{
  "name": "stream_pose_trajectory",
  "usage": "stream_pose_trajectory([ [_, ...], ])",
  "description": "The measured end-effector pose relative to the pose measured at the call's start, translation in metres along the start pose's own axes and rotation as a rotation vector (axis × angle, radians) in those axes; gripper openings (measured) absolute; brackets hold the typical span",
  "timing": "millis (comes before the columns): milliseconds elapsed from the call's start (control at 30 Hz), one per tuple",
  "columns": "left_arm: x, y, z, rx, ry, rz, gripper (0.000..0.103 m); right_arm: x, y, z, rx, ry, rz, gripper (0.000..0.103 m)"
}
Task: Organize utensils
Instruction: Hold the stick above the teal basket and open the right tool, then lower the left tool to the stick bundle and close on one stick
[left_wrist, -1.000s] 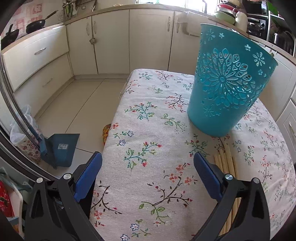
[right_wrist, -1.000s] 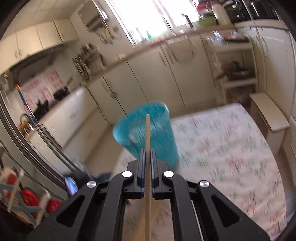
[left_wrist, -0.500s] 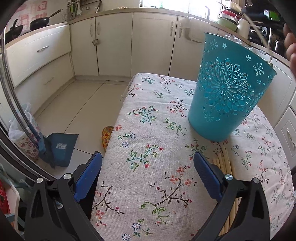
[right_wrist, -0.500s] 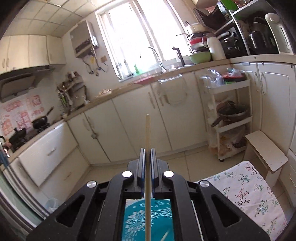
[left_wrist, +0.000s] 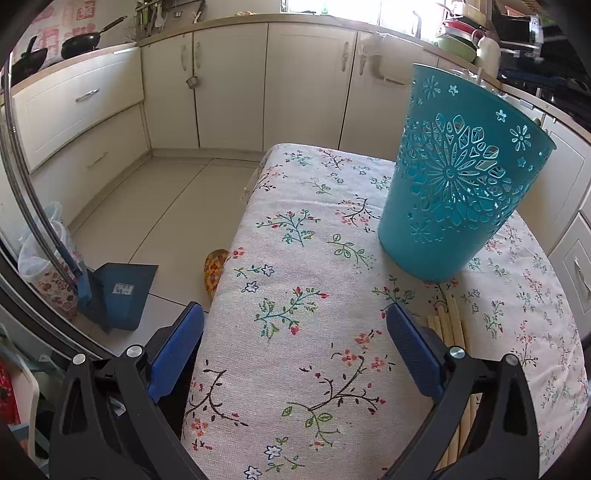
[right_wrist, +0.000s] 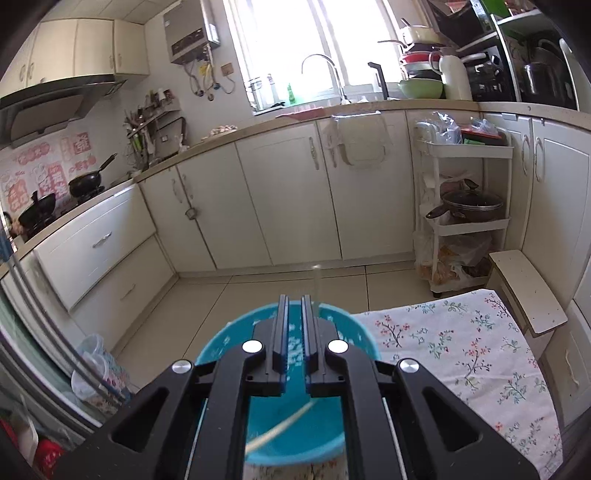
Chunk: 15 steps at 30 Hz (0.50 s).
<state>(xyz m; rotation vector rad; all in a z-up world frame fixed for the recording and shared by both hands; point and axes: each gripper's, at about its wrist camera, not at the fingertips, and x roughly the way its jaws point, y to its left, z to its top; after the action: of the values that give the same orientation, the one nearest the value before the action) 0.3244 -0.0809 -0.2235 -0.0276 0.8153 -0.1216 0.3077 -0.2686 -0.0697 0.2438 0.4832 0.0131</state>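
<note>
The loose chopsticks (left_wrist: 452, 332) on the tabletop (left_wrist: 295, 258) are only partly seen in the left wrist view: their far ends show just past the right finger of the left gripper (left_wrist: 295, 343), and the rest runs back under that finger and its black frame, so their number cannot be counted with confidence. In the right wrist view a chopstick (right_wrist: 284, 428) lies slanted inside the teal basket (right_wrist: 295, 435), its lower end cut off by the gripper body, and a second pale stick (right_wrist: 316, 286) stands blurred just right of the fingertips, above the basket's far rim; whether it touches anything cannot be made out. The right gripper (right_wrist: 294, 302) hangs directly over the basket's mouth with its fingers drawn nearly together, a narrow slot between them and nothing gripped in that slot. The left gripper's fingers are spread wide over the flowered cloth and grasp nothing; the chopstick bundle lies outside them to the right, and the basket (left_wrist: 458, 177) stands upright on the tabletop beyond them to the right, just past the far ends of the chopsticks. The near edge of the basket is hidden by the right gripper's frame.
</note>
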Motion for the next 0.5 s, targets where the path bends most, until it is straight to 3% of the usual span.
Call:
stream_pose_trajectory([
  [133,0.001,0.001,0.0,-0.008,0.002,0.002,0.095,-0.041,-0.005,-0.03,-0.02,0.002,0.008,0.022],
  [267,0.001,0.001,0.0,-0.006,0.003,0.004,0.095,-0.054,-0.014,-0.083,-0.03,0.129,-0.026,0.024],
  [367,0.001,0.0,0.0,-0.007,0.004,0.006,0.095,-0.04,-0.02,-0.126,-0.037,0.272,-0.053,0.024],
  [500,0.002,0.002,-0.001,-0.013,0.006,0.008,0.095,-0.017,-0.023,-0.152,-0.014,0.378,-0.051,0.023],
])
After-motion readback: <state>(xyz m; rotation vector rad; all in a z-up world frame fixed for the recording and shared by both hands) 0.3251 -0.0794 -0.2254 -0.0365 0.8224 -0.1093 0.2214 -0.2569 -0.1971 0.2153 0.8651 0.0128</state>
